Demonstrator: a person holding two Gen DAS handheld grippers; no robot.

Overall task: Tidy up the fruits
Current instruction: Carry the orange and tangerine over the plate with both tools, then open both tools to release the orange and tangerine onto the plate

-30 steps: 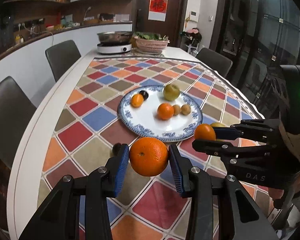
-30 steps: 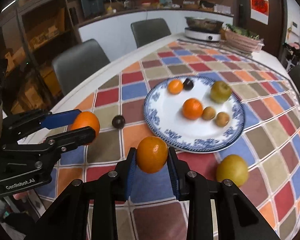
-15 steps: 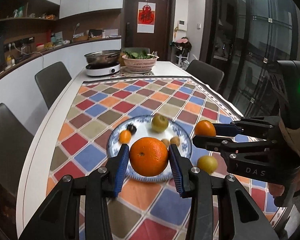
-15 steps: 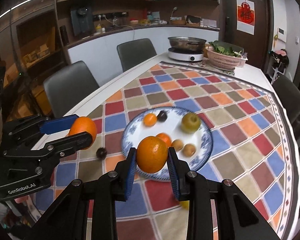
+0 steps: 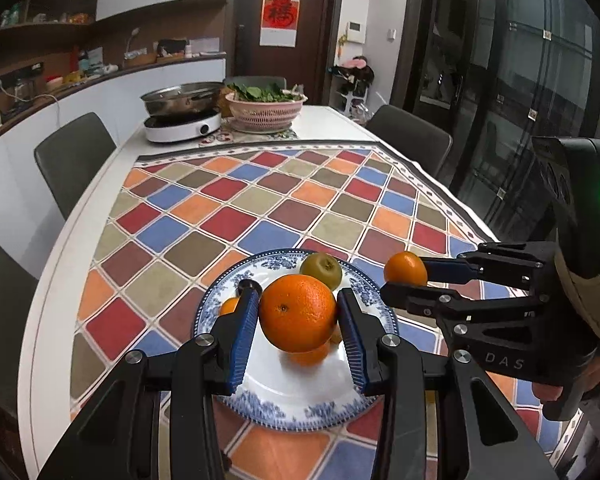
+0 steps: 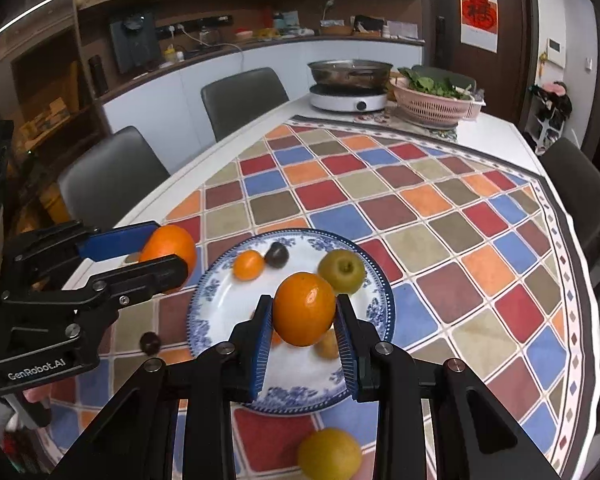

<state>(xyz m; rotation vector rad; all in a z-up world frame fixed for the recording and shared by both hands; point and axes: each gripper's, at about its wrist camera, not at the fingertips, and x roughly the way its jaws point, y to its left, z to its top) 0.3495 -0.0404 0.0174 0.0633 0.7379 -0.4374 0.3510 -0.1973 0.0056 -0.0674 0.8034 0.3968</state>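
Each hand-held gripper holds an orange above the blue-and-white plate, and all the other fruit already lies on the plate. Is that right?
Not quite. The left hand-held gripper and right hand-held gripper do each hold an orange over the plate, but not all the fruit is on it: the right wrist view shows a yellow fruit and a small dark fruit lying on the tablecloth.

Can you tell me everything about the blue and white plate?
The plate is round and white, glossy like china, with a blue flower pattern round its rim. It lies flat on the checked tablecloth. On it sit a green apple, a small orange, a dark round fruit and other small fruits partly hidden. Two claws each hold an orange above it, not touching it. A yellow fruit and a dark fruit lie outside it.
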